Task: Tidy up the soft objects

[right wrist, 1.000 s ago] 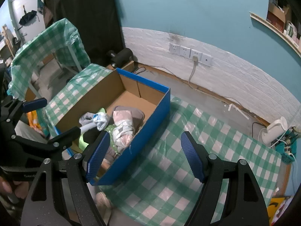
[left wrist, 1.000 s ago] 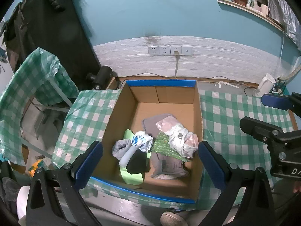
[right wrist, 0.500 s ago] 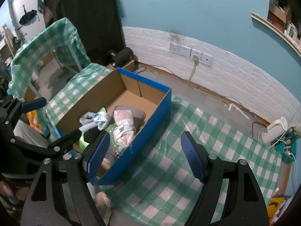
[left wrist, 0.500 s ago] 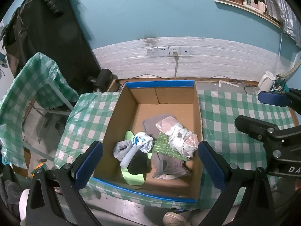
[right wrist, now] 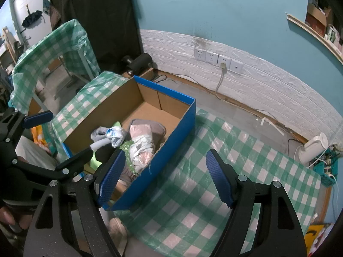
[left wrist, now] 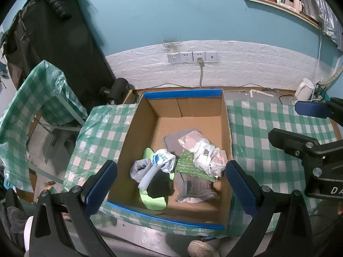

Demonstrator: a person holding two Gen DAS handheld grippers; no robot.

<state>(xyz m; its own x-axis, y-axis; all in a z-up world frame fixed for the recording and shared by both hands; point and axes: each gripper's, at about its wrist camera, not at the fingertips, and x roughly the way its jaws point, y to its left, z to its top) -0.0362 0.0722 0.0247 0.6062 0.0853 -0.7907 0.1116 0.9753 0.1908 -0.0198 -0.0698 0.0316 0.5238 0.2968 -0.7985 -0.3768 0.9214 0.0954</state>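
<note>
Over the box: I have both grippers hanging above the cardboard box, which is my landmark.
Box: open-topped, blue outside, sitting on the green checked tablecloth.
Left gripper: I see its blue pads spread wide over the near half of the box, nothing between them, nothing gripped.
Right gripper: jaws wide apart and empty; one pad sits over the box's right wall, the other over the cloth beside the box.
Soft objects: all inside the box, bunched toward its near end.
Pile, left part: grey sock, white and blue plastic bag, lime green piece underneath.
Pile, right part: green sparkly cloth, crumpled white and pink plastic bag, grey cloth behind.
Far end of box: bare cardboard floor.
</note>
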